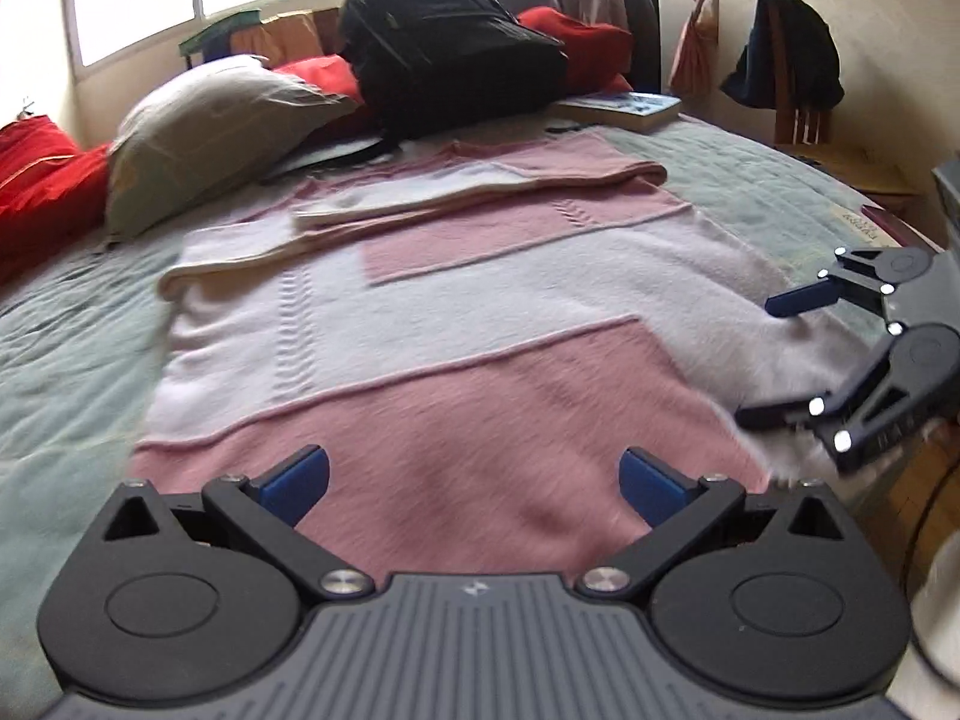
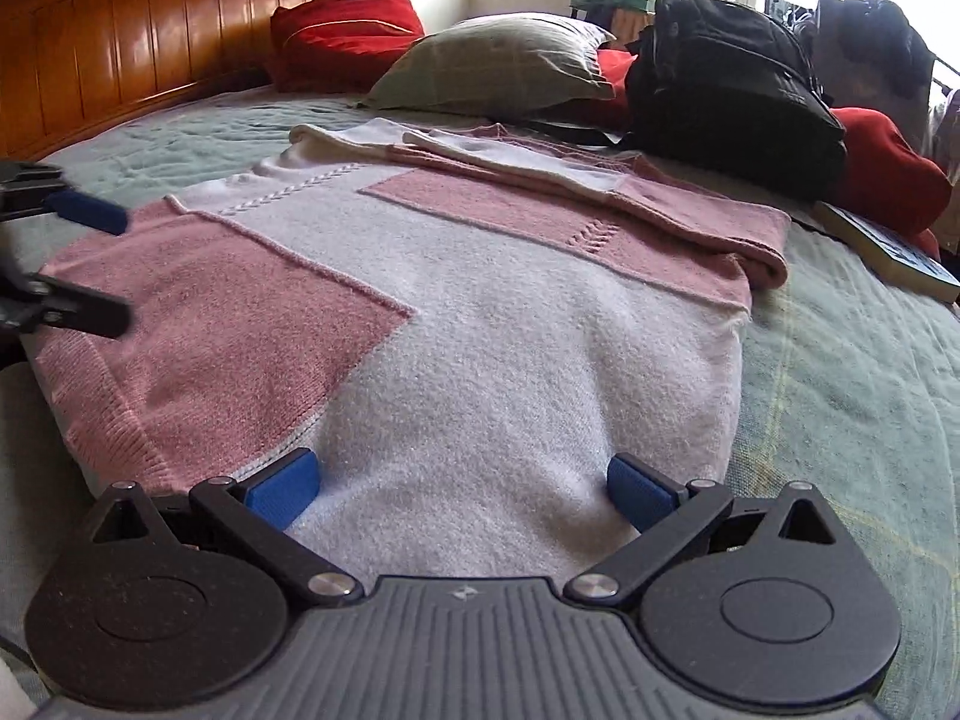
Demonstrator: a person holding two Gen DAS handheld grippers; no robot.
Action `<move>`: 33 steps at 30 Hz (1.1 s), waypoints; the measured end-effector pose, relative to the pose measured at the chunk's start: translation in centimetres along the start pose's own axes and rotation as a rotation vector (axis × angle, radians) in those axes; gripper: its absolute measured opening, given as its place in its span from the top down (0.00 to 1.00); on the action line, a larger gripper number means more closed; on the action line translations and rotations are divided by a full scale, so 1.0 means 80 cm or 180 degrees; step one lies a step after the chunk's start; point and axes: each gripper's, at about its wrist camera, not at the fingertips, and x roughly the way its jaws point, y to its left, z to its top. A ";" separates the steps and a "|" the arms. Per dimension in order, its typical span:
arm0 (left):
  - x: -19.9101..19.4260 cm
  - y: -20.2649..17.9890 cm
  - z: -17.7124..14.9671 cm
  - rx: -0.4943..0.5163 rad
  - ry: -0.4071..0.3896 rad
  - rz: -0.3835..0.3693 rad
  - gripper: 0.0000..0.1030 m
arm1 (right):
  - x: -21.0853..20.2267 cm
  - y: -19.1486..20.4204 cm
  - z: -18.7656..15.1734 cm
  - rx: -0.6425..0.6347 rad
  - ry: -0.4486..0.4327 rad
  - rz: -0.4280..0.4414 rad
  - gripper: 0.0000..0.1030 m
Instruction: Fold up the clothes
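Note:
A pink and white knit sweater (image 1: 456,324) lies flat on the bed, its sleeves folded across the far part. My left gripper (image 1: 474,483) stands open over the pink hem, blue pads wide apart with nothing gripped. My right gripper (image 2: 462,486) is open over the white part of the sweater (image 2: 480,324) near its hem. In the left wrist view the right gripper (image 1: 774,354) shows at the right edge, open. The left gripper (image 2: 102,264) appears at the left edge of the right wrist view, open too.
A green quilted bedspread (image 1: 66,348) covers the bed. Beyond the sweater sit a grey pillow (image 2: 492,69), red cushions (image 2: 345,33), a black backpack (image 1: 450,54) and a book (image 1: 624,108). A wooden headboard (image 2: 120,48) stands far left; a chair (image 1: 798,90) stands by the bed.

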 end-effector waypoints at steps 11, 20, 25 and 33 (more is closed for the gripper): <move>-0.011 -0.025 -0.042 -0.0219 0.0097 -0.0114 0.01 | -0.004 0.000 -0.010 0.0004 -0.0133 0.0007 0.00; 0.003 -0.034 -0.032 -0.0214 0.0127 -0.0299 0.01 | -0.008 0.001 -0.016 0.0010 -0.0182 -0.0005 0.00; -0.009 -0.043 -0.048 -0.0008 0.0067 -0.0368 0.01 | -0.010 0.000 -0.018 -0.0034 -0.0227 0.0004 0.00; -0.051 -0.020 -0.051 0.0472 -0.0089 0.0072 0.01 | -0.034 0.023 0.008 -0.0308 -0.0180 0.0238 0.00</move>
